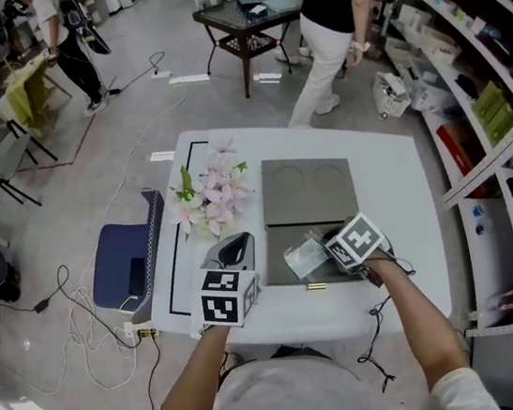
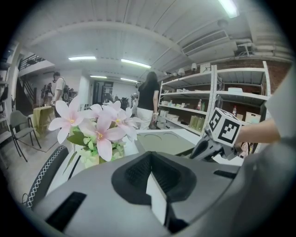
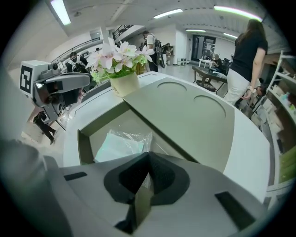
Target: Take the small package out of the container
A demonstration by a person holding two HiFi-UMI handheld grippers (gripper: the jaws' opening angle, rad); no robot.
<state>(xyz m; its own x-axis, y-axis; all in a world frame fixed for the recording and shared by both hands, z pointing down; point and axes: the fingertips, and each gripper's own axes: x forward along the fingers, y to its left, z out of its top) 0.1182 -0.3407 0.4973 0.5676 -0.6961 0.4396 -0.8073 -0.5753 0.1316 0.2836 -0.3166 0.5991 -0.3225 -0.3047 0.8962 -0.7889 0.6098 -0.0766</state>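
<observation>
A grey open container (image 1: 282, 264) sits on the white table (image 1: 396, 189), its flat lid (image 1: 309, 187) lying just behind it. The small package (image 1: 304, 257), a clear bag with pale green contents, lies tilted in the container. My right gripper (image 1: 332, 255) is over the container's right side, shut on the package's near corner. In the right gripper view the package (image 3: 121, 143) runs from the container wall (image 3: 83, 146) into my right gripper (image 3: 147, 159). My left gripper (image 1: 236, 242) hovers left of the container, shut and holding nothing; in the left gripper view the left gripper (image 2: 152, 169) points toward the flowers.
A pot of pink flowers (image 1: 210, 196) stands at the table's left, behind the left gripper. A small brass-coloured piece (image 1: 316, 287) lies near the front edge. A blue bag (image 1: 125, 265) and cables are on the floor left. Shelves (image 1: 484, 72) line the right; a person (image 1: 326, 28) stands beyond the table.
</observation>
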